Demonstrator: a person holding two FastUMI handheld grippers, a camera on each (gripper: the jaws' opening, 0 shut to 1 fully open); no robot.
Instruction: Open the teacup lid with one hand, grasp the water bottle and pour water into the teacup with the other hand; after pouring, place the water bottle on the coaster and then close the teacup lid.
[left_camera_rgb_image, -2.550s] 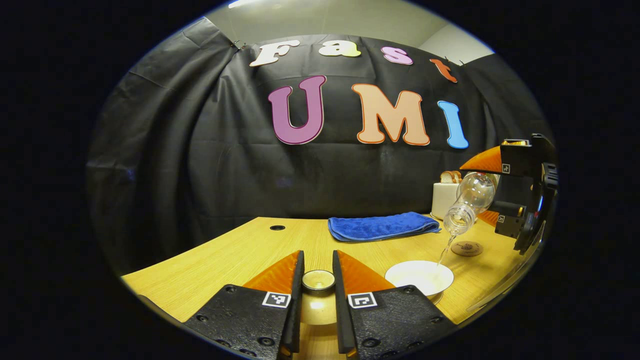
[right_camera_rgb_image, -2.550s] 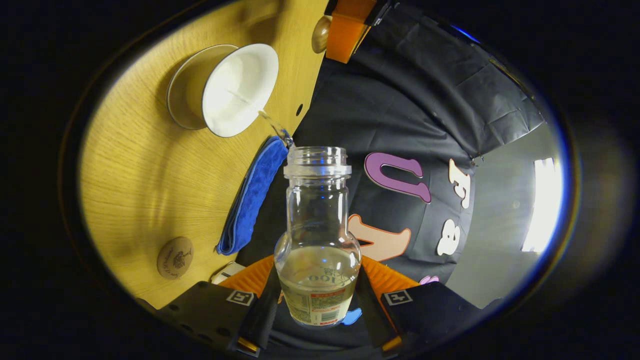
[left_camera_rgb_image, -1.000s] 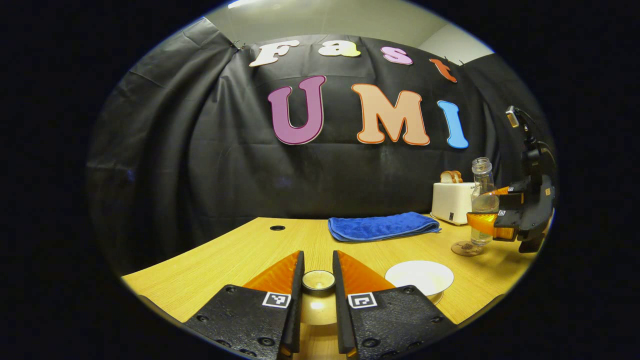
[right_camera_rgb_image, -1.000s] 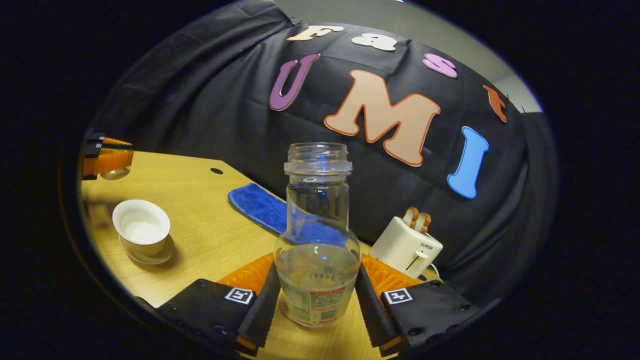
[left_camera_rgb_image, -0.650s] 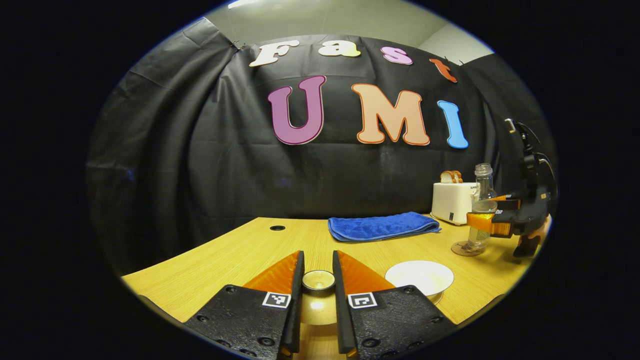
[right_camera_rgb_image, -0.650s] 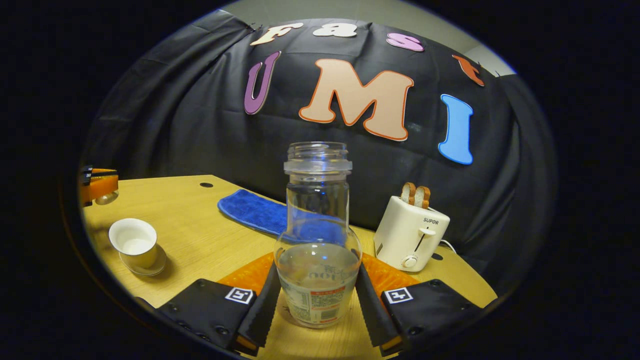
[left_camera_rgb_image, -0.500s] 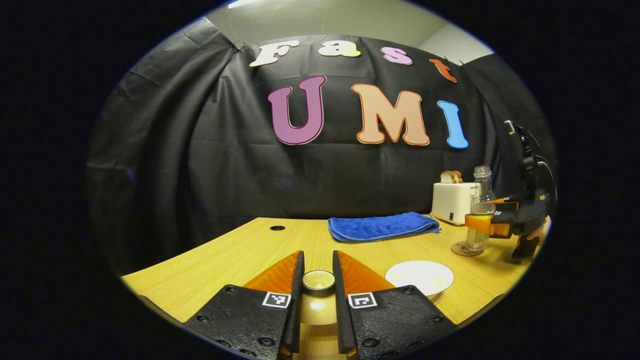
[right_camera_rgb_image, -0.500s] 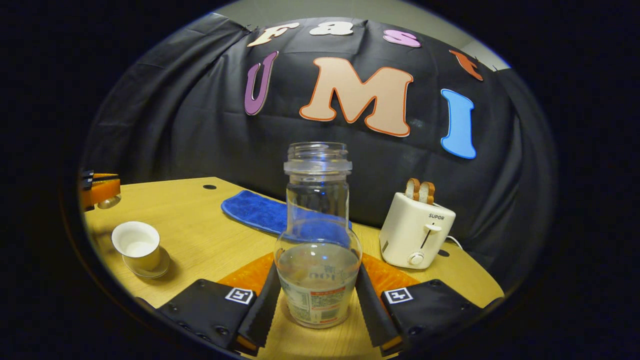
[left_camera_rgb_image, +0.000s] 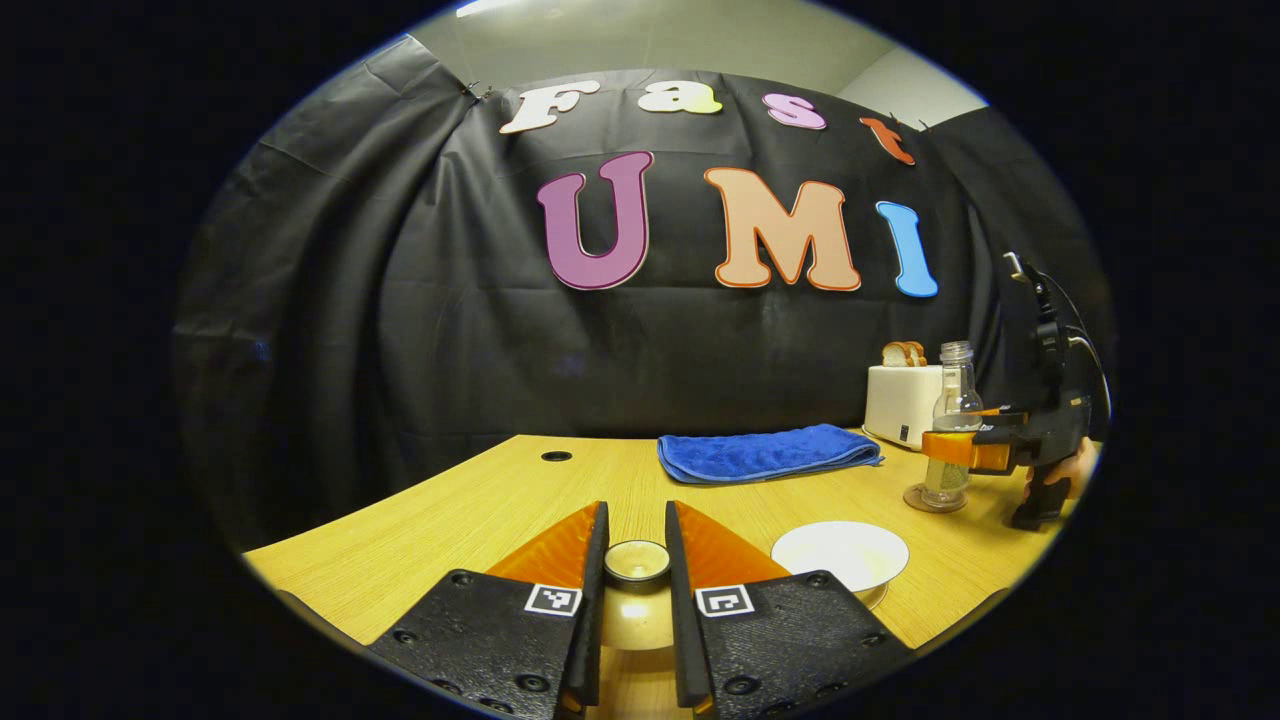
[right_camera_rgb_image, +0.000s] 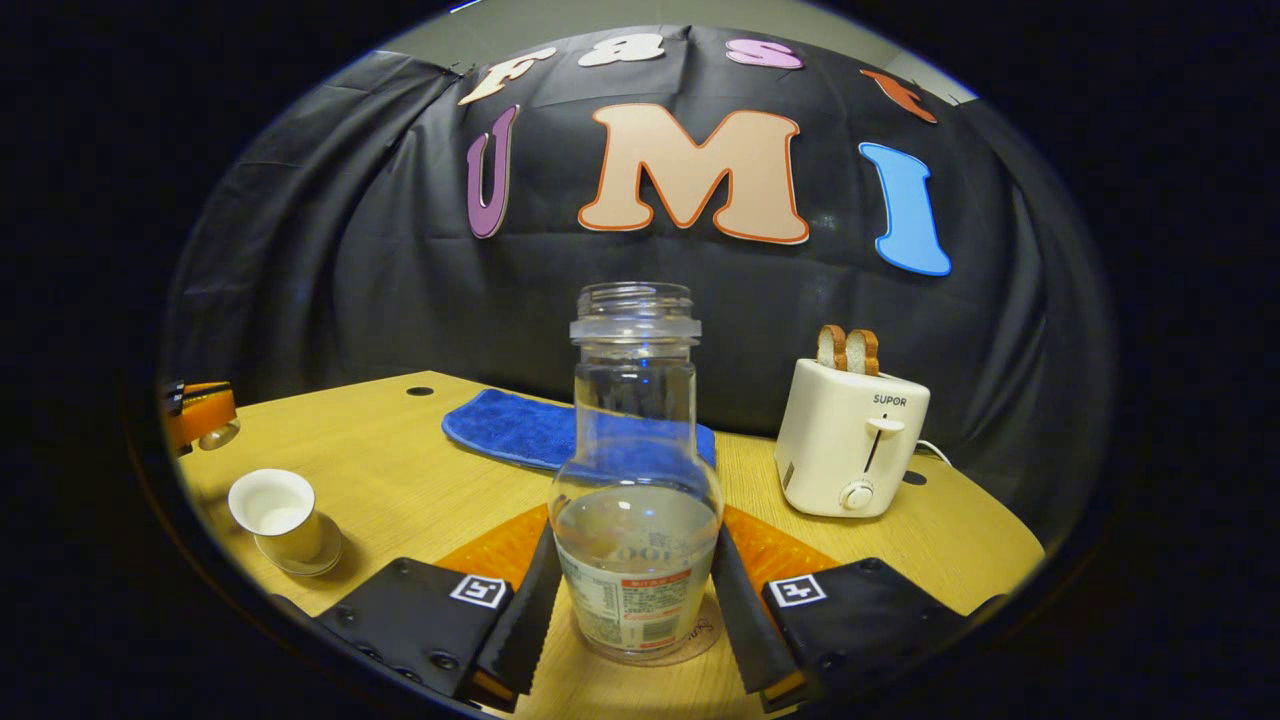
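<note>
Water bottle (right_camera_rgb_image: 637, 500) stands upright on the coaster (right_camera_rgb_image: 700, 628), our right tool (right_camera_rgb_image: 636, 610) clamped on its lower body. Our left tool (left_camera_rgb_image: 636, 580) grips the teacup lid (left_camera_rgb_image: 637, 562) by its knob above the surface (left_camera_rgb_image: 480, 500). Beside it sits the uncovered teacup (left_camera_rgb_image: 840, 553).

Under the clear glass water bottle (right_camera_rgb_image: 636, 470), just a sliver of the round brown coaster (right_camera_rgb_image: 700, 628) peeks out, and whether the glass is actually resting on it cannot be told. In the left gripper view, the gold-toned round teacup lid (left_camera_rgb_image: 637, 562) is mostly buried between the orange-and-black left gripper (left_camera_rgb_image: 636, 545) fingers. The white teacup (left_camera_rgb_image: 840, 553) by the tabletop's near edge has its lower body and saucer blocked by one finger (left_camera_rgb_image: 722, 560).
</note>
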